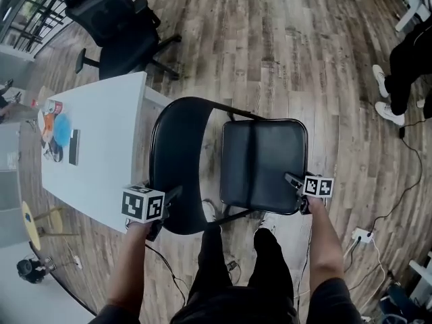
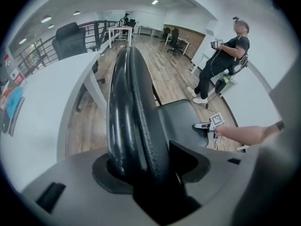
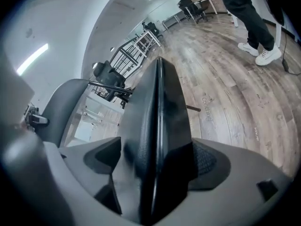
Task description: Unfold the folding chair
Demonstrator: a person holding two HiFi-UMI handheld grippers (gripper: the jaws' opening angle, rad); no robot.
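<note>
Head view: folding chair stands on the wood floor directly ahead of both tongs, backrest toward the left pair, seat toward the right pair. Left tongs sit over the near rim of the backrest. In the left gripper view the jaws are spread wide, with the padded rim and its tube running up between them; no clear squeeze on it, so I read them as open astride the rim. Right tongs are at the near outer corner of the seat. In the right gripper view the seat's edge stands between jaws that are likewise wide apart, not clamped. Seat and backrest already lie apart from each other, seat panel facing up, so the chair looks at least partly opened; whether the legs are fully spread I cannot tell. Judged step: taking hold for the spreading pull. Next move calls for both pairs to close firmly, then the backrest to be held steady while the seat edge goes down and away from it. Caution: white counter lies just outboard of the left tongs, so the backrest has little room on that side.
</note>
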